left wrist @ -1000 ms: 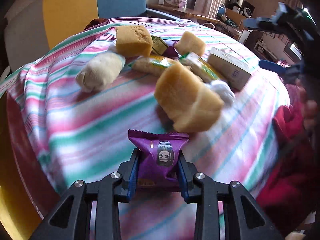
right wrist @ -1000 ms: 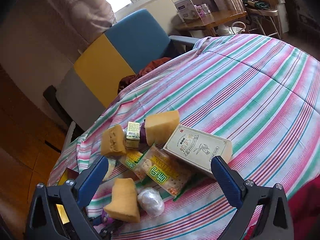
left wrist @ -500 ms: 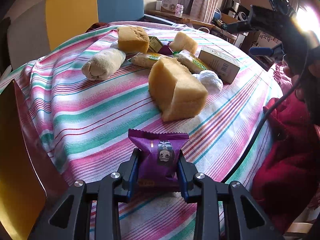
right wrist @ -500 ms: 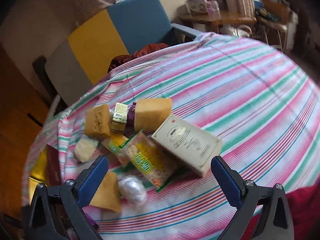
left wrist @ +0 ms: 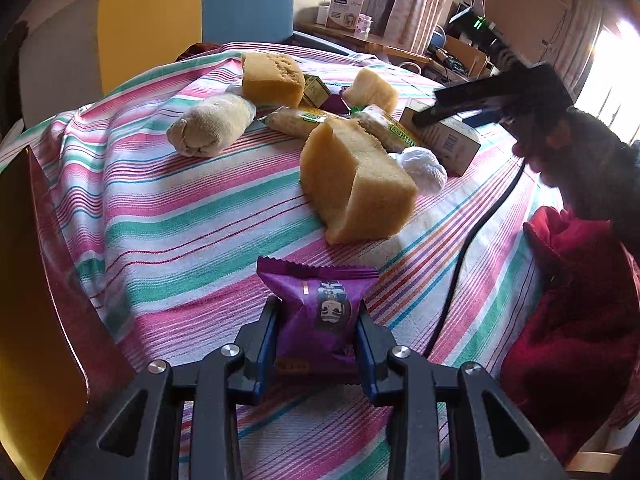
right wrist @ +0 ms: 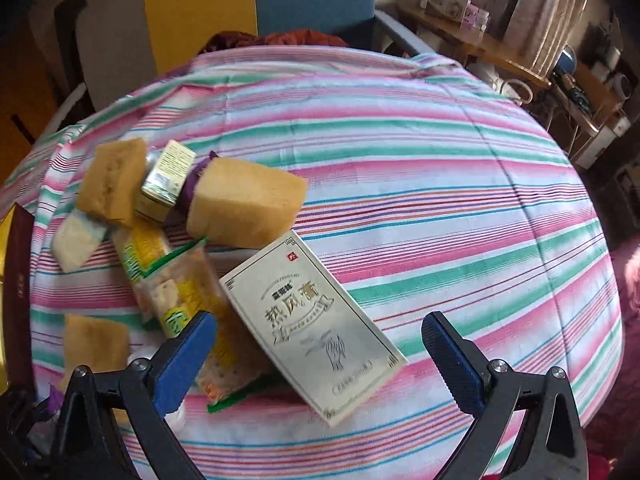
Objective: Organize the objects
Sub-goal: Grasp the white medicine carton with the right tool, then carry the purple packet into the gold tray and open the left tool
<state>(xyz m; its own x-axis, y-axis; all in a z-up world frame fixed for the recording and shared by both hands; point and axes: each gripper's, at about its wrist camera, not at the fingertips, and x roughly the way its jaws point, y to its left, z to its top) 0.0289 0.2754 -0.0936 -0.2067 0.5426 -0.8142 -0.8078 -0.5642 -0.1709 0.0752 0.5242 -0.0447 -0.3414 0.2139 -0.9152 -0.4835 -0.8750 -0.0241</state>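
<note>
Setting: striped pink, green and white tablecloth (right wrist: pixel 400 184) over a round table, with a yellow-and-blue chair (left wrist: pixel 192 20) behind it and a cluttered wooden desk by the curtains.
Left gripper (left wrist: pixel 316 328): jaws clamped on a purple snack packet (left wrist: pixel 320 312), held just above the near edge of the cloth.
Right gripper (right wrist: pixel 320 340): jaws spread wide, gripping nothing, poised over a white carton with Chinese lettering (right wrist: pixel 316 324) that lies flat between the blue pads.
Pile: yellow sponge blocks (left wrist: pixel 352 188), cracker packs (right wrist: pixel 180 292), a small green box (right wrist: pixel 166 180) and a rolled beige cloth (left wrist: pixel 212 124) clustered near the carton.
Foreground: red garment (left wrist: pixel 572 312) at the table's right edge.
</note>
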